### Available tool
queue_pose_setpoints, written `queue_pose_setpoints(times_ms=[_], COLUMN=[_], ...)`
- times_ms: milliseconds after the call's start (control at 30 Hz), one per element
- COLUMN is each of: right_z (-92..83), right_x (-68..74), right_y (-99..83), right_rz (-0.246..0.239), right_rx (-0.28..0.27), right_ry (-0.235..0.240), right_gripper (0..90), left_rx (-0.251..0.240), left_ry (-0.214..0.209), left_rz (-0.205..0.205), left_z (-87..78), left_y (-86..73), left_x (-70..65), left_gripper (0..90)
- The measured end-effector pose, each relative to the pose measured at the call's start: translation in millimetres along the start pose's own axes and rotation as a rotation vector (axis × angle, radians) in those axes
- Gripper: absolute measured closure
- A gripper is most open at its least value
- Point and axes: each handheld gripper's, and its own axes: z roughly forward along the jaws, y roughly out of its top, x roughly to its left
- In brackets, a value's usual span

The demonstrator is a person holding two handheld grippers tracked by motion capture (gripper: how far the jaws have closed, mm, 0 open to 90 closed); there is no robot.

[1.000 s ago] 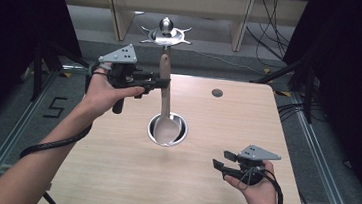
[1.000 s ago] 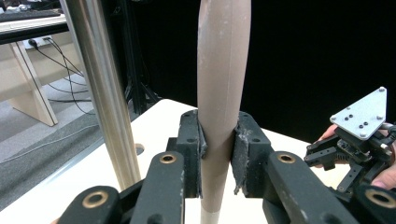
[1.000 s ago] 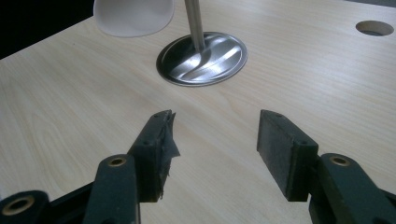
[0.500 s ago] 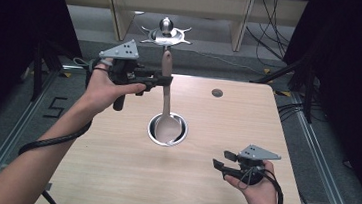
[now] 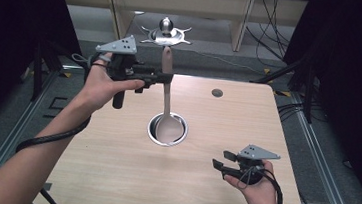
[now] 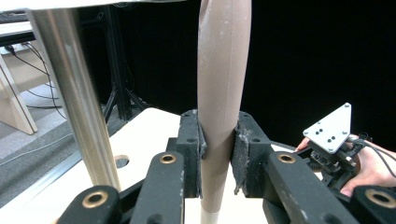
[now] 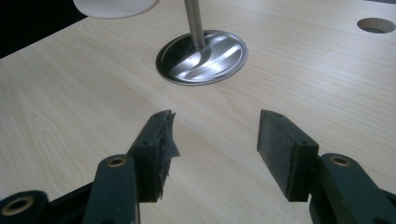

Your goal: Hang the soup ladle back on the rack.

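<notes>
Long spoon with tan, tapered handle and steel shaft (image 5: 167,93): upright, bowl down inside round shiny steel bowl (image 5: 180,137) sunk into centre of counter. Handle top sticking up above grip.

Left gripper (image 5: 163,78): fingers (image 6: 192,140) clamped on tan handle from both sides, roughly mid-handle, pads pressed into it. Spoon hanging near vertical from that grip.

Right gripper (image 5: 219,167): fingers (image 7: 285,144) apart, nothing between, hovering low over counter near right front corner, well apart from steel bowl. One pad (image 7: 163,135) torn and frayed at tip.

Risks, as judged:
- Smooth tapered handle, pinch grip on two small pads: likely to slide or pivot if hand tilts. Spoon bowl would clank against steel rim or swing out.
- Lifting off-axis: could drag spoon bowl on rim, tip contents if any (inside of bowl not readable from here).
- Frayed right pad: weaker hold if used for handover.

Surface: pale wood-grain laminate counter (image 5: 111,175), flat, otherwise bare, small round cable hole (image 5: 217,92) toward far right.

Room: dark curtains either side, grey floor, cables trailing, wooden shelf frame behind, chrome star-shaped stand base (image 5: 166,34) on floor beyond far edge.
</notes>
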Motion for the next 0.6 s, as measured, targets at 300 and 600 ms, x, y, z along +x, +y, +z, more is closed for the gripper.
queue_pose_setpoints(times_ms=[300, 600], right_z=[0.6, 0.2], right_x=[-0.4, -2.9], right_y=[-0.2, -0.6], right_rz=[0.003, -0.029], right_rx=[0.003, -0.001], right_ry=[0.002, -0.017], right_gripper=[46.1, 46.1], left_rx=[-0.024, -0.065], left_ry=[-0.028, -0.054], left_rz=[-0.042, -0.078], left_z=[-1.4, -3.7], left_y=[-2.9, -8.6], left_x=[4.3, 7.6], left_gripper=[74.0, 73.9])
